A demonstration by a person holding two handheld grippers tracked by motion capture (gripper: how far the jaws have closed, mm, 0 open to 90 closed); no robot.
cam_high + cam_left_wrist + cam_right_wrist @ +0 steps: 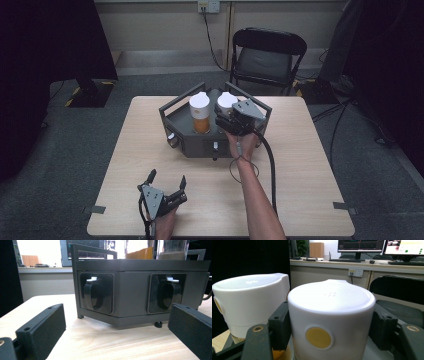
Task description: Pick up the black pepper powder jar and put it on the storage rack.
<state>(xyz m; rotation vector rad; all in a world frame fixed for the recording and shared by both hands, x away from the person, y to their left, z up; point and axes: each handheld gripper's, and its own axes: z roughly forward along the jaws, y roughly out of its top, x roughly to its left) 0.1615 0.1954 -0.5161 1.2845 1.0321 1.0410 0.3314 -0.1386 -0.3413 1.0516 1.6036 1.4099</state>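
Note:
A dark grey rack (200,145) stands at the table's far middle and carries two clear canisters with white lids. The left canister (201,112) holds orange contents. My right gripper (226,107) is shut on the white lid of the right canister (227,100); in the right gripper view its pads (279,322) press both sides of that lid (329,300), beside the other lid (252,295). My left gripper (167,177) rests open near the table's front left, nothing between its fingers. It faces the rack's front (132,290), where two black spouts (93,293) sit in recesses.
A black folding chair (267,55) stands behind the table (300,190). The right gripper's cable (271,165) trails across the table toward the front edge. Tape marks (345,206) sit near the front corners. Bare wood lies between the left gripper and the rack.

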